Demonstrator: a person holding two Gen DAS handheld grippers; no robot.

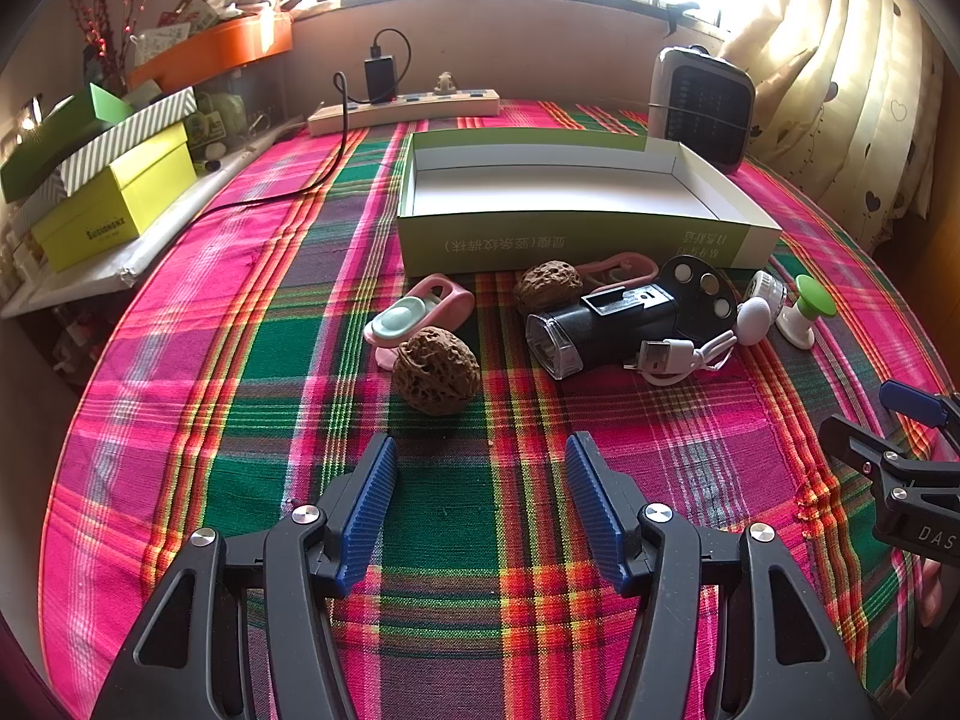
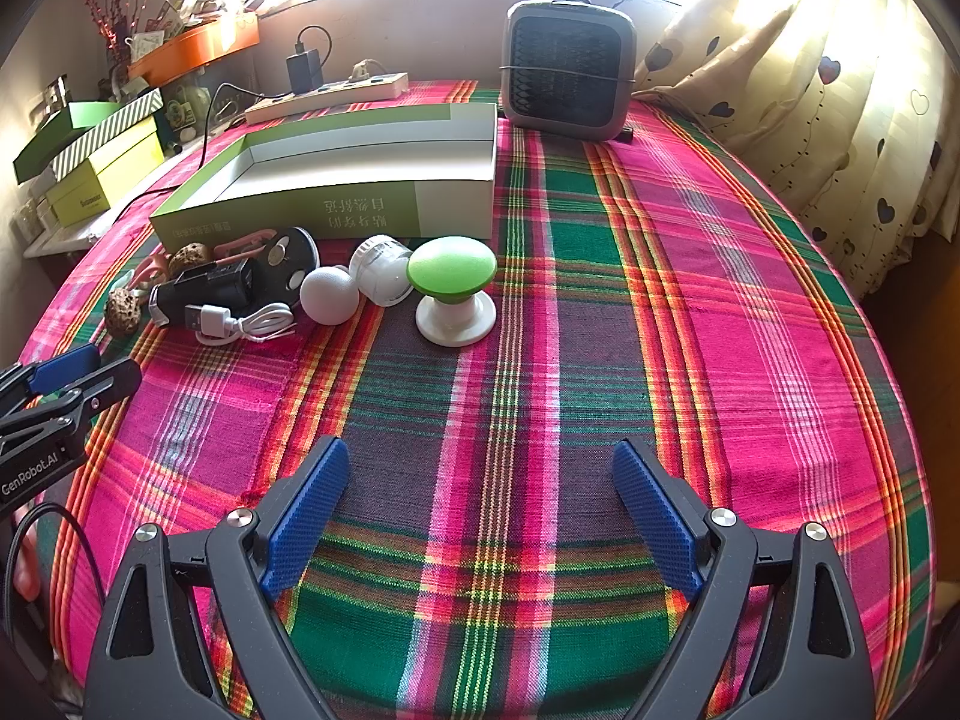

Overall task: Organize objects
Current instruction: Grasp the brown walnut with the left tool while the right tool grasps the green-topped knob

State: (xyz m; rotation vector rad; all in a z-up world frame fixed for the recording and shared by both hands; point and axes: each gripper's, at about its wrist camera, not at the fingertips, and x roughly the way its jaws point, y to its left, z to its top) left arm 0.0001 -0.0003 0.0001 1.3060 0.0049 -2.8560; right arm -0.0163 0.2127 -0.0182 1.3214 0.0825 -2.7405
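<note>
Both grippers are hovering low over the plaid-covered desk (image 2: 600, 312), the left gripper (image 1: 480, 504) and right gripper (image 2: 480, 516) each with fingers spread wide, gripping nothing. The clutter is sitting in a row just in front of the empty green box (image 1: 576, 234): a near walnut (image 1: 437, 371), a black flashlight (image 1: 600, 324) and a white cable (image 1: 678, 360) touching it, and a green-capped knob (image 2: 451, 291) at the right. I'd worry about the round walnut rolling away from the fingers, or the cable dragging its neighbours along.

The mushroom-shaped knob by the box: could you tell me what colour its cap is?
Bright green cap on the mushroom-shaped knob, white base; clearest in the right wrist view.
</note>
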